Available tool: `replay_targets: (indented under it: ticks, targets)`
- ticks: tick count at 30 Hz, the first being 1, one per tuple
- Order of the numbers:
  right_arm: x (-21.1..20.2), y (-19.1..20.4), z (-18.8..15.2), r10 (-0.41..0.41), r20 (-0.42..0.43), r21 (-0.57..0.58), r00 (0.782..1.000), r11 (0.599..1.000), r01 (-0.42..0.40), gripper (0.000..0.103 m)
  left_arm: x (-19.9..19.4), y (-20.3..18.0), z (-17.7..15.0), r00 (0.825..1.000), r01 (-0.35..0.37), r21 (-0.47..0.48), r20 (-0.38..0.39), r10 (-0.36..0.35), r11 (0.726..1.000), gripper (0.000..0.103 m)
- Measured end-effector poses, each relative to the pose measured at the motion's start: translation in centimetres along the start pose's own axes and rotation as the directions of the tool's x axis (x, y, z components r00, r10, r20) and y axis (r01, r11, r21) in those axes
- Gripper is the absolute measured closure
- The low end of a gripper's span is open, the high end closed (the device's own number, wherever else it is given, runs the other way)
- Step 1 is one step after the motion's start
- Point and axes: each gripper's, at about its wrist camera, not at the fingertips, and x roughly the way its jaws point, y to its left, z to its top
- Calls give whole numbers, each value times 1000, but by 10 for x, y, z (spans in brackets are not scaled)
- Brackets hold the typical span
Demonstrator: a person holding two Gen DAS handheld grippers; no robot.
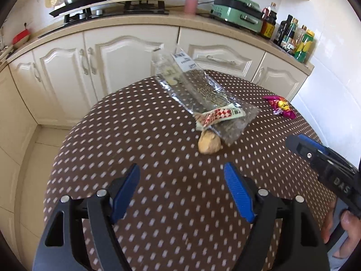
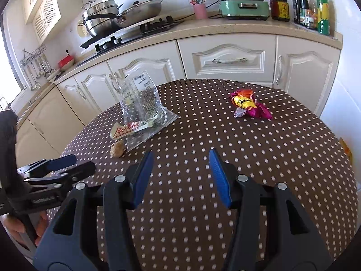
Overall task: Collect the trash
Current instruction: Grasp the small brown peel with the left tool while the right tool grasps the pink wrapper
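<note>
While both grippers are hanging empty over the dotted tablecloth (image 2: 282, 149), nothing is being gripped yet. Left gripper (image 1: 181, 180) is standing wide apart, right gripper (image 2: 179, 167) roughly half apart, pads touching nothing. Ahead of the left fingers: crumpled tan wad (image 1: 208, 144), touching the clear plastic bag (image 1: 203, 92), with the red-checked wrapper (image 1: 218, 116) lying on it. Pink-yellow candy wrapper (image 2: 249, 107) is sitting ahead-right of the right fingers, well apart. Advice: straddle the wad squarely, close low (bag is overlapping it).

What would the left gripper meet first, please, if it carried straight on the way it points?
Probably the tan lump on the table, with the clear bag just behind it. The left gripper is open and empty, and only bare cloth lies between; depth is uncertain.
</note>
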Motion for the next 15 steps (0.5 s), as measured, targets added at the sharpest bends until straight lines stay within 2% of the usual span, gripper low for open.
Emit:
replay_targets:
  ticks: [6,9,14,15]
  targets:
    - [6,-14,1,11,14,18,1000,1000,-12,50,32,-4,17,1000,14,-25,-23,-15,1000,28]
    - [2,-22,2,-9,36,43,999,999,7,47,40,-8,28,999,14,-32,-30,-15,999,28]
    - [2,-37,1,12,30,147,999,989,-17,47,42,0,30,1000,26,-110,1,-26,994,28]
    - [1,-39,0,27,29,161,999,986,-31,47,42,-3,30,1000,17,-86,0,-17,996,28]
